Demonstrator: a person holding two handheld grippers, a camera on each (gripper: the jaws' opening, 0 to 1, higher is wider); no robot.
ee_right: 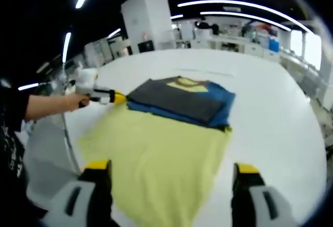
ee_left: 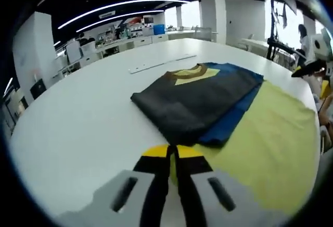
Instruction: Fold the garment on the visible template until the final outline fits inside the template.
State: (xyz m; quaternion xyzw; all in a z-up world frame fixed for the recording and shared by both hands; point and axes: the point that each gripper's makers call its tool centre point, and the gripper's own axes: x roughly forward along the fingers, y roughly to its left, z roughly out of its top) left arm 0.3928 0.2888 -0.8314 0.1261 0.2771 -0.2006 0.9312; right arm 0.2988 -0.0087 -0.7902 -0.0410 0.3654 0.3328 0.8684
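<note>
Tongs, left point(ee_left: 173, 156): jaws drawn together with almost no gap, yellow tips at the near edge of the yellow cloth point(ee_left: 270, 138); whether they pinch that edge cannot be told. In the right gripper view these left tongs point(ee_right: 118, 98) reach in from the left, held by a person's hand point(ee_right: 73, 101), tips just beside the near-left corner of the garment point(ee_right: 179, 101). Tongs, right point(ee_right: 171, 172): jaws wide apart, holding nothing, hovering over the near end of the yellow cloth point(ee_right: 161, 159).

Garment point(ee_left: 195, 102): dark grey over blue, with a tan collar at the far end, folded to a flat rectangle; it lies on the far part of the yellow cloth, on the white counter point(ee_left: 78, 128). By appearance it is light, soft and limp, likely to sag and slide if lifted from one point. A sound hold would probably be at a corner or along a folded edge, pinching all layers together, one pair of tongs per corner.

No brand, label or writing can be read.
</note>
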